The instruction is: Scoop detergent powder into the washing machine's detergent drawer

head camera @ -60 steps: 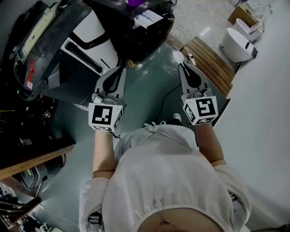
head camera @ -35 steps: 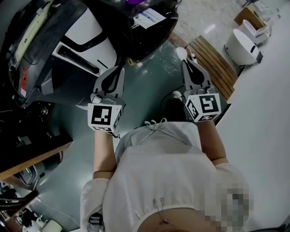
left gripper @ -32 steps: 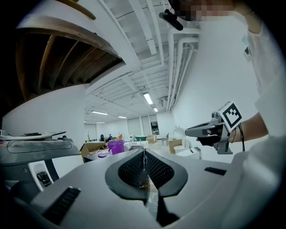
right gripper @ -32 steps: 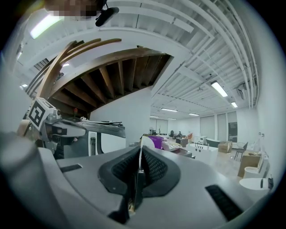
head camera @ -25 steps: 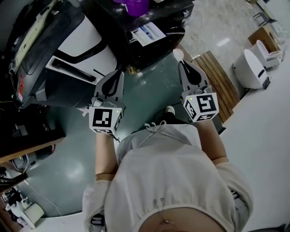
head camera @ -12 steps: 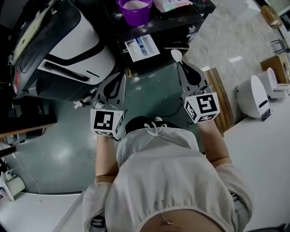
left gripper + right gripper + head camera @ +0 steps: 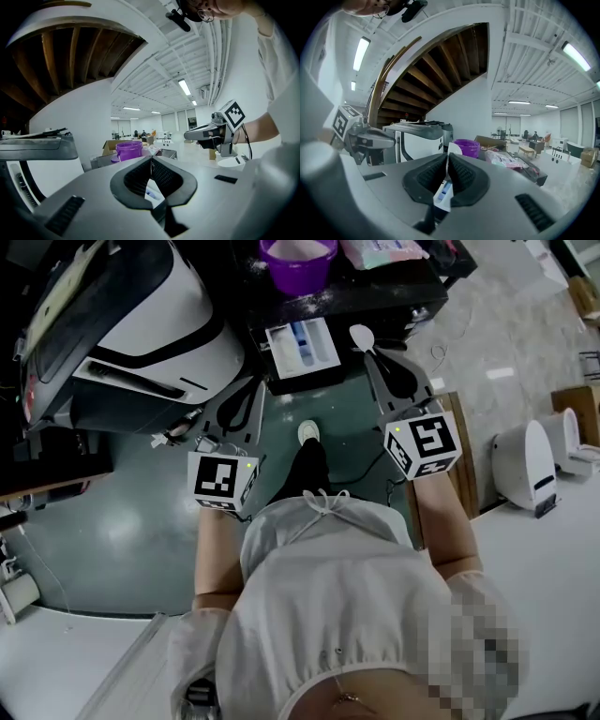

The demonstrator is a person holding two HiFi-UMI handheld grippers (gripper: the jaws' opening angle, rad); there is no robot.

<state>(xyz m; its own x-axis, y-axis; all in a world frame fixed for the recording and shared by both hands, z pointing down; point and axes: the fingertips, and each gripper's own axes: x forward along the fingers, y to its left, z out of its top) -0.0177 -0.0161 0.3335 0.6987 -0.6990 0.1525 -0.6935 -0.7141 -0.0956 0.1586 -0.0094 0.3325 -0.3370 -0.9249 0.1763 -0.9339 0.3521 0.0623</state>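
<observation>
Upper centre of the head view: one spoon held just right of the drawer, with the tub above it.
One right gripper point(image 7: 373, 354) is clamped on the handle of the single white spoon point(image 7: 360, 335). One left gripper point(image 7: 254, 383) is closed on nothing at the drawer's lower left. One purple tub point(image 7: 297, 261) sits on the black counter point(image 7: 394, 296), and one detergent drawer point(image 7: 302, 343) juts out below it. I'd reach up to the tub, dip shallow, then keep the bowl level on the way back over the drawer's compartments.
</observation>
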